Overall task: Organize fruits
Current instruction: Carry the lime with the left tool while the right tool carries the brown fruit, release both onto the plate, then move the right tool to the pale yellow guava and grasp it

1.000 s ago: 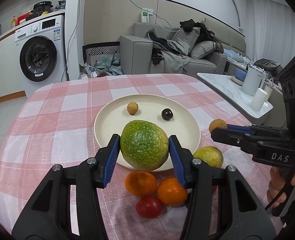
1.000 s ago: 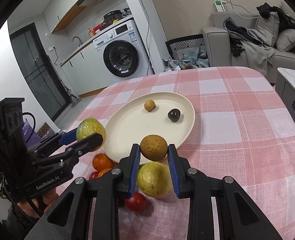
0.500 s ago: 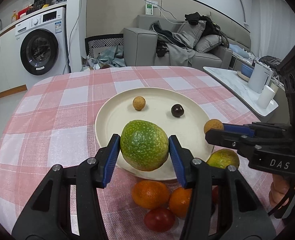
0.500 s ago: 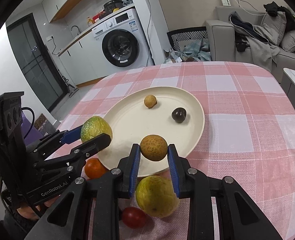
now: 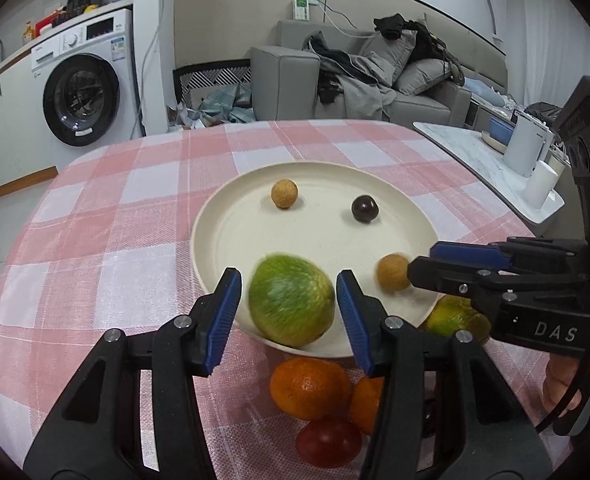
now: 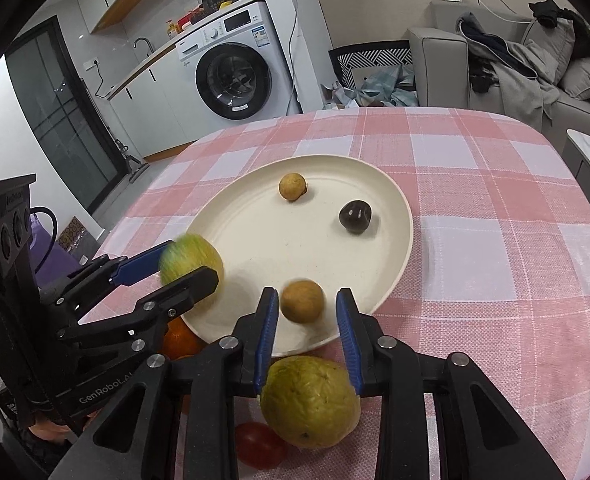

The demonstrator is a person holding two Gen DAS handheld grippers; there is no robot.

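Note:
A cream plate (image 5: 319, 240) (image 6: 391, 216) holds a small tan fruit (image 5: 283, 193) (image 6: 292, 186) and a dark round fruit (image 5: 364, 208) (image 6: 354, 216). My left gripper (image 5: 287, 304) (image 6: 191, 264) is open; the big green fruit (image 5: 291, 305) (image 6: 193, 258), blurred, sits between its jaws at the plate's near rim. My right gripper (image 6: 307, 312) (image 5: 415, 268) is open; the small brown fruit (image 6: 302, 301) (image 5: 392, 271), blurred, lies loose between its jaws over the plate.
On the pink checked cloth in front of the plate lie a yellow-green fruit (image 6: 309, 400) (image 5: 455, 318), two oranges (image 5: 309, 387), and a red tomato (image 5: 329, 442) (image 6: 259, 445). A side table with a white kettle (image 5: 527, 148) stands to the right.
Both grippers moved forward over the plate and opened. The green fruit and the small brown fruit have left the pads and are dropping onto the plate.

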